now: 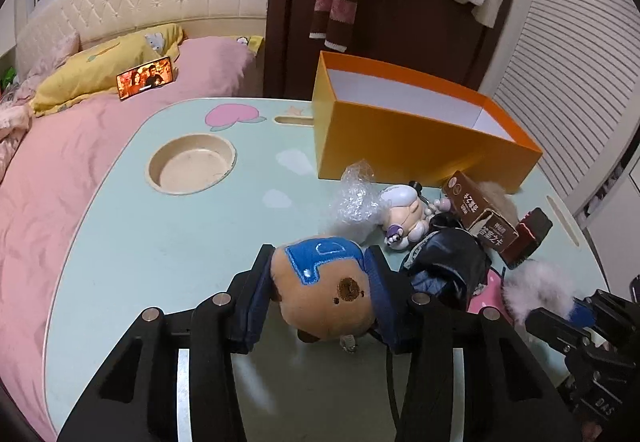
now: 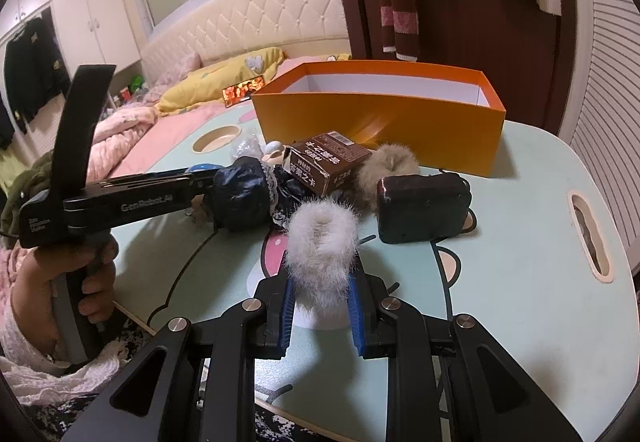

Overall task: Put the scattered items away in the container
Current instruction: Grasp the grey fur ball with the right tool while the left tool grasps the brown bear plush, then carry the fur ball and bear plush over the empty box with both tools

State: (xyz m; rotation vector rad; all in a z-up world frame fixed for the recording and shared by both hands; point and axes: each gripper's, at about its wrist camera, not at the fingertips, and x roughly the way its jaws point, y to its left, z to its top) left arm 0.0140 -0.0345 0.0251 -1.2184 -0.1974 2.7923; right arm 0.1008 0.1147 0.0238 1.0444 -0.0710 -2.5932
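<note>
Plush bear (image 1: 324,294) fills left tongs (image 1: 320,282); right tongs (image 2: 320,274) clamp one white pom-pom (image 2: 322,246).

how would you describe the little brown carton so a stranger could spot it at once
Start at the big orange box at the back of the mint table. Just in front of it lies the brown carton, tipped on its side in the pile of items. It is the only printed cardboard thing there; its neighbours are furry, shiny black or dark leathery.
</note>
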